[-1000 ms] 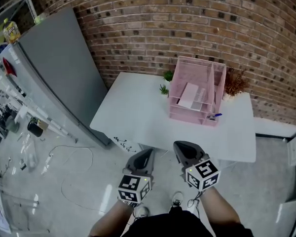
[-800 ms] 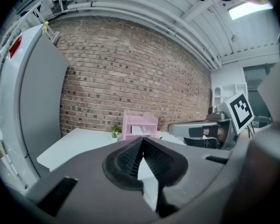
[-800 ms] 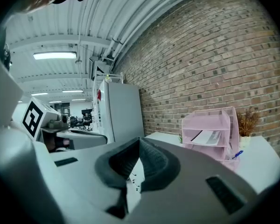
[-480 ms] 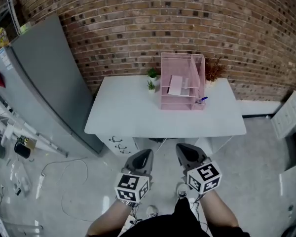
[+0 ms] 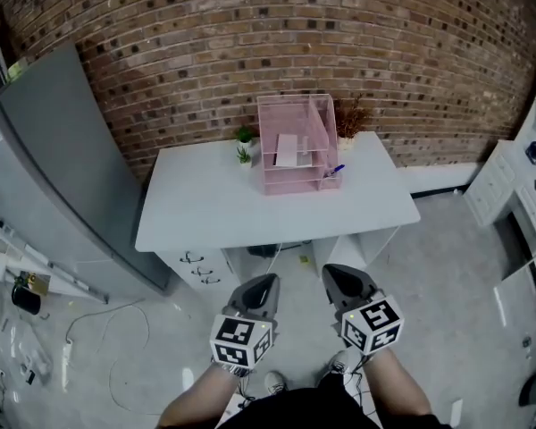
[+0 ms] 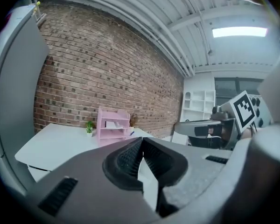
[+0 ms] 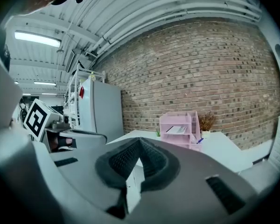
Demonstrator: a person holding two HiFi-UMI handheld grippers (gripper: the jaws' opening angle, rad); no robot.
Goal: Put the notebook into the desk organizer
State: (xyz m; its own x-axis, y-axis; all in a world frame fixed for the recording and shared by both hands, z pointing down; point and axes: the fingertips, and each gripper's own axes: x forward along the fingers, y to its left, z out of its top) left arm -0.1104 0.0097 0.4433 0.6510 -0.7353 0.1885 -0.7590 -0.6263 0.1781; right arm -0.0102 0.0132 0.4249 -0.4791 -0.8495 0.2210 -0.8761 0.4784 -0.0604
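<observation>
One notebook | flat in desk organizer | long axis toward wall

Red brick wall at back, white desk against it. Tall grey fridge at left, white drawer units at right. Glossy grey floor. White ribbed ceiling, strip light on
</observation>
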